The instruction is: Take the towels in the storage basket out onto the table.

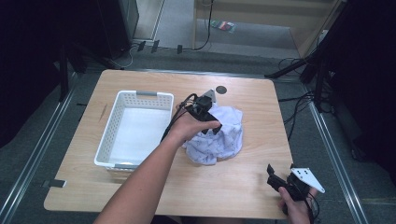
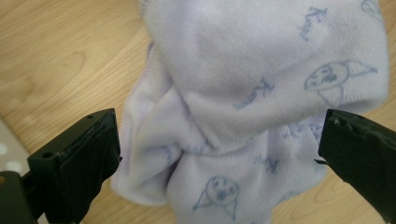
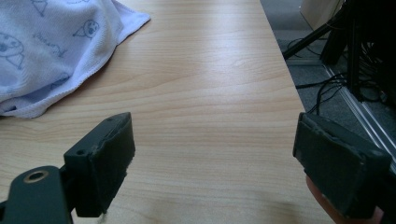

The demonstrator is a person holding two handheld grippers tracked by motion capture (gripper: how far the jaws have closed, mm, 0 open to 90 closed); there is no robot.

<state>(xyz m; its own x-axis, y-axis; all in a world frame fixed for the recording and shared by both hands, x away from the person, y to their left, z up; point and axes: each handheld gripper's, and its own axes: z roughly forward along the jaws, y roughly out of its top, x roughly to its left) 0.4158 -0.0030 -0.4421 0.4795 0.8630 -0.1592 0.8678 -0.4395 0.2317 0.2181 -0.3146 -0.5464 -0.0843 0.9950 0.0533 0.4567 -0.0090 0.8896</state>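
The white cloth sits bunched in a heap on the wooden table, just to the right of the white basket, and it carries a faint blue print of little faces and scribbled words. The left gripper is right on top of that heap, the person's left hand stretched across from the basket's side. In the left gripper view, the left gripper has its two black jaws spread wide, one on each side of the cloth, with folds of fabric bulging up between them. The jaws look close to the fabric, but nothing is pinched; whether they touch it cannot be told.

Over to the right gripper: it hangs near the table's front edge, well to the right of the basket and clear of the cloth, held in the person's right hand. In the right gripper view, the right gripper also stands with jaws wide apart, bare wood grain of the table between them and nothing in their grasp. The cloth lies beyond its left jaw, apart from it.

The basket, slotted along its walls, stands with the cloth heap just beside its right wall. A small dark round mark sits on the table beyond the cloth, farther back than the basket's right corner.
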